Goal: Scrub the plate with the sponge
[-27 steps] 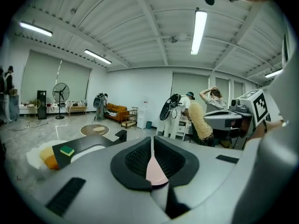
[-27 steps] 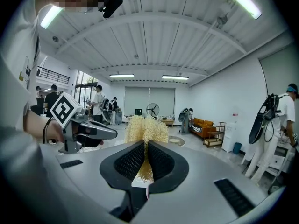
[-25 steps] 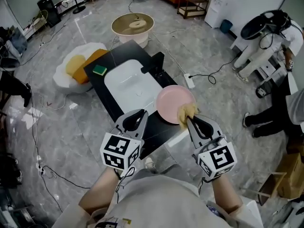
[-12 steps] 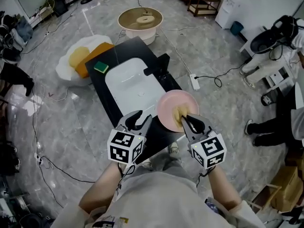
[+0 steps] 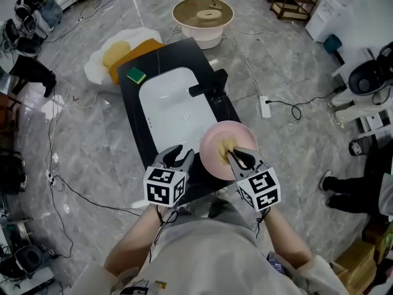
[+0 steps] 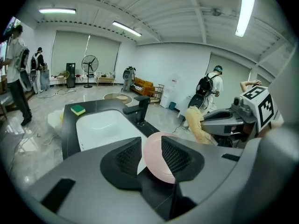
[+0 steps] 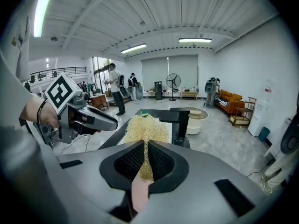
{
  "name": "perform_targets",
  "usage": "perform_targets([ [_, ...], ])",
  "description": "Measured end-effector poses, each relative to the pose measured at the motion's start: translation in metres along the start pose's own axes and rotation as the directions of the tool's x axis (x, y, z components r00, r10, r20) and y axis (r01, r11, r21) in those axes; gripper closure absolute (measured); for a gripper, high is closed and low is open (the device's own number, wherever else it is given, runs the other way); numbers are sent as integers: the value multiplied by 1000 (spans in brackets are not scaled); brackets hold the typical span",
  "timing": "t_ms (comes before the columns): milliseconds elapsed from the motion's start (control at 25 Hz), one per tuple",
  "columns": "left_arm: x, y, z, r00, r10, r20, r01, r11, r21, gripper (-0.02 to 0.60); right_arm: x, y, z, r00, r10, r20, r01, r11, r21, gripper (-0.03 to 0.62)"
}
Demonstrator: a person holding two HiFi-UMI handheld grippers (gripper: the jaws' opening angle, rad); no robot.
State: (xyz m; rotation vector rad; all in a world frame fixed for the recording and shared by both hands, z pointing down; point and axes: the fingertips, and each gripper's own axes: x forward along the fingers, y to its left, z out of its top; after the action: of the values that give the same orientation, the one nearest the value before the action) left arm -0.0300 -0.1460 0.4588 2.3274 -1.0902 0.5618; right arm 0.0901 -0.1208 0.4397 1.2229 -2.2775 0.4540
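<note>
- Pink plate (image 5: 212,155) at the near right edge of the black bench (image 5: 130,103), just right of the white sink basin (image 5: 172,103) and nearer than the black faucet (image 5: 209,88).
- Right tongs (image 5: 238,153) clamped narrow on a yellow fibrous sponge (image 7: 145,127), the tuft sticking out past the tips.
- Sponge over the middle of the plate in the head view; looks to be touching, but actual contact not confirmable.
- Left tongs (image 5: 177,154) wide, jaws just been opening, pads pressing on nothing.
- Plate's near left rim in line with the left gap in the left gripper view; inside the gap or just beyond it, cannot tell.
- Second sponge, green and yellow (image 5: 136,75), on the far left corner of the bench, well apart from both tongs.
- No suds or water visible on the plate or in the basin.
- Judged progress: scrubbing tool in hand and brought to the plate, so set-up done; scrubbing itself at the very start or not yet begun.
- Judged remaining: steady the rim with the left tongs, then rub the sponge across the whole face of the plate.
</note>
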Motion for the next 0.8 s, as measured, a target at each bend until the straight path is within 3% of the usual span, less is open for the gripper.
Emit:
perform_targets([
  [160,22,11,-16,996,86,-6,-86,991,-98,446,19,-18,-24,995,38,-93,-40,999,-20,546],
  [320,42,10,-39,991,115,-65,-123,981,-149,446,37,-28,-46,983,103,-149,-106,994,-14,546],
  [640,92,3,-92,968,112,-224,-146,979,-141,445,75,-23,-85,945,203,-258,-215,976,-22,546],
  [800,108,4,-113,962,104,-253,-166,958,-235,445,84,-20,-106,922,244,-301,-254,967,8,546],
])
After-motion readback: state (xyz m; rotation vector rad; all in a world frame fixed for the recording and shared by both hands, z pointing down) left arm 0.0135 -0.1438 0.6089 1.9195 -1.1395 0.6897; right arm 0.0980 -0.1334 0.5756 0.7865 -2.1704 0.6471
